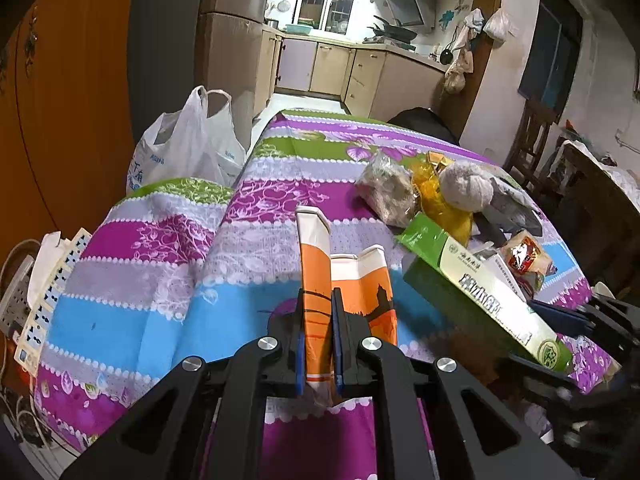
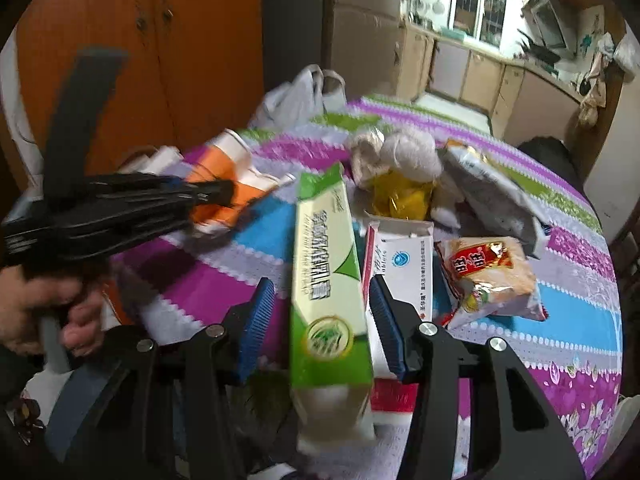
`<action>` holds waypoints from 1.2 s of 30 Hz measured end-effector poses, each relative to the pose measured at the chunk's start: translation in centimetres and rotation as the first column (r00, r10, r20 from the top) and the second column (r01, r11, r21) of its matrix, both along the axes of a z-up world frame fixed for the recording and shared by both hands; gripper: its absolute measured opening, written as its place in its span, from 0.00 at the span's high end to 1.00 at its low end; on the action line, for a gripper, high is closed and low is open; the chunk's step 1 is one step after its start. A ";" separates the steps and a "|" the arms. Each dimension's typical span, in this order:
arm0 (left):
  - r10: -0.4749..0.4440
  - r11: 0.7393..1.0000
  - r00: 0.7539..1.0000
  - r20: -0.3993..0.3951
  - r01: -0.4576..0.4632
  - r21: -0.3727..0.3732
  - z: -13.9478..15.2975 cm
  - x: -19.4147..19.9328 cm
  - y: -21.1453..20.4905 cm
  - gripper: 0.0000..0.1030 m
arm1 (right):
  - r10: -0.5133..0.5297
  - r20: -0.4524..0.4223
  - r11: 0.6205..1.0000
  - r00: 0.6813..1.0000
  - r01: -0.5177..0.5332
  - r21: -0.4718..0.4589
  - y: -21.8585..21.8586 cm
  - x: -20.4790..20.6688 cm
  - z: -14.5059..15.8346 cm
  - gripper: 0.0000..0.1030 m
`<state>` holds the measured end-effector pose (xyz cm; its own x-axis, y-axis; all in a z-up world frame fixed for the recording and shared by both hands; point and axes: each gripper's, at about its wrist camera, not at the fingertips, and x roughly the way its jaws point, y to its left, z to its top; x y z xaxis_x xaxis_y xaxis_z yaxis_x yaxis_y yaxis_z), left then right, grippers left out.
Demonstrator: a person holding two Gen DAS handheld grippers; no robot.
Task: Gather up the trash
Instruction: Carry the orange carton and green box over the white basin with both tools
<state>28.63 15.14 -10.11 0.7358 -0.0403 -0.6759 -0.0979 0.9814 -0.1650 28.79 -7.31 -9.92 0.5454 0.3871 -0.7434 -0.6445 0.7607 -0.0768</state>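
The left hand-held gripper (image 1: 319, 344) clenches a flattened orange-and-white paper carton (image 1: 316, 280) at lower centre, while the right hand-held gripper (image 2: 320, 320) straddles a long green-and-cream cardboard box (image 2: 326, 280), pads apart.

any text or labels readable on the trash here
Green and white box: large Chinese print, too blurred to read.
White box: partly hidden, Latin word perhaps "Tablets", uncertain.
Red snack packet: Chinese characters, unreadable.
White plastic bag: blue print, too small.
Orange carton: no text.
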 end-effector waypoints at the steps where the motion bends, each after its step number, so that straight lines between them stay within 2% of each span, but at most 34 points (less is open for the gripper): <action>1: 0.001 1.000 1.000 0.000 -0.001 -0.001 0.0 -0.1 0.1 0.89 | -0.009 0.000 1.000 1.000 0.009 -0.005 0.2 0.2 -0.1 0.66; 7: 0.040 0.999 0.997 0.064 -0.041 0.023 1.6 -1.3 0.6 0.89 | -0.052 0.094 0.989 0.994 0.038 0.143 -1.3 -1.5 3.0 0.67; 12: 0.033 0.998 0.983 0.182 -0.041 0.044 5.5 -2.9 -1.0 0.89 | -0.158 0.217 0.967 0.963 0.106 0.233 -4.1 -2.9 6.4 0.67; 15: -0.014 0.999 0.966 0.260 0.000 0.053 8.7 -3.8 -3.5 0.89 | -0.229 0.285 0.955 0.931 0.158 0.252 -6.4 -3.6 7.7 0.67; 23: -0.155 0.988 0.927 0.341 0.142 0.063 13.1 -3.9 -11.4 0.89 | -0.397 0.312 0.906 0.863 0.314 0.283 -13.5 -3.2 9.9 0.67; 29: -0.266 0.964 0.898 0.352 0.257 0.073 14.3 -2.4 -18.9 0.89 | -0.515 0.323 0.850 0.794 0.426 0.309 -19.5 -3.7 11.3 0.67; 36: -0.395 0.913 0.840 0.372 0.404 0.057 15.7 -0.2 -28.8 0.89 | -0.653 0.341 0.757 0.676 0.568 0.323 -28.5 -5.7 12.7 0.67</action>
